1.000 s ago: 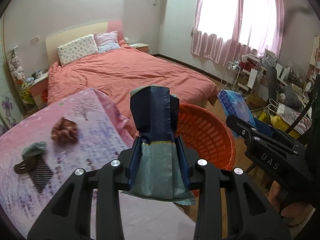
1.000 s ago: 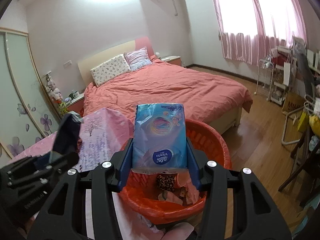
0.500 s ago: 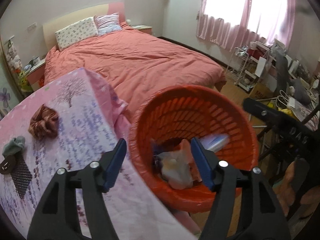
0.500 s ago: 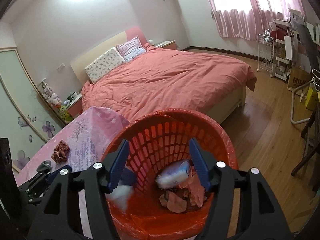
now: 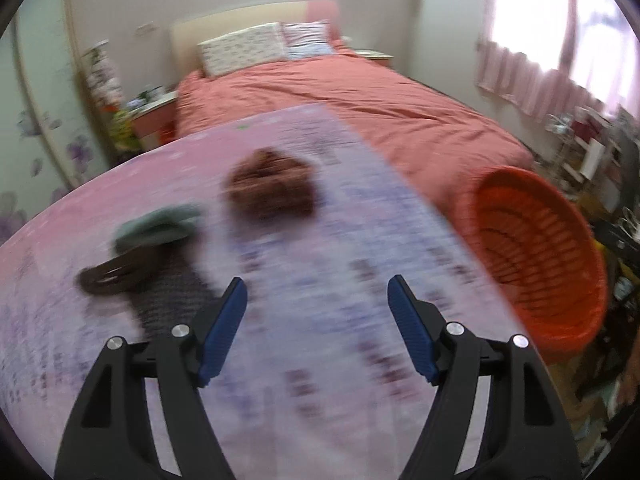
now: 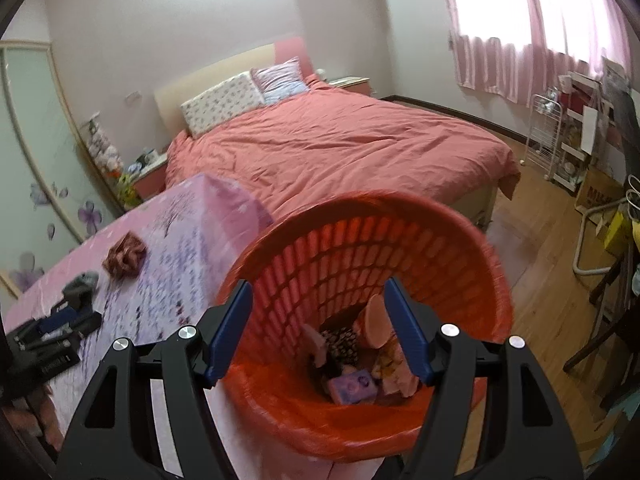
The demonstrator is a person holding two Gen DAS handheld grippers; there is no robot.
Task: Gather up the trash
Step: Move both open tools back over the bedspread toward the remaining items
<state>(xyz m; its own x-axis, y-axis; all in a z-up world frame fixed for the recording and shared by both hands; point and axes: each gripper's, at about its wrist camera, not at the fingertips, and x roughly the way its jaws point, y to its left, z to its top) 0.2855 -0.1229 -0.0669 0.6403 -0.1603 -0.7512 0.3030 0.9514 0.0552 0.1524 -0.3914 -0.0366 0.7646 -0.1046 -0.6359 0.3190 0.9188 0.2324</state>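
My left gripper (image 5: 317, 284) hangs over the pink patterned tablecloth (image 5: 328, 344), its jaws opening with nothing between them; the view is blurred by motion. Ahead of it lie a brown scrunchie (image 5: 272, 188), a grey-green cloth item (image 5: 156, 226), a dark round piece (image 5: 112, 276) and a dark mesh piece (image 5: 172, 300). My right gripper (image 6: 318, 286) is above the orange basket (image 6: 472, 248), jaws opening and empty. Inside the basket lie a purple pack (image 6: 352, 386), pink scraps (image 6: 376, 320) and a dark patterned piece (image 6: 340, 344).
The basket (image 5: 540, 256) stands off the table's right edge, by the bed (image 6: 340, 148) with its salmon cover. A wire rack (image 6: 548, 136), boxes and chair legs (image 6: 592, 240) crowd the wooden floor at right. A nightstand (image 6: 148, 172) and a wardrobe door stand at left.
Both grippers opened and let their packs fall into the basket. My left gripper then swung left, from above the basket to over the table. The right one sank slightly toward the basket.
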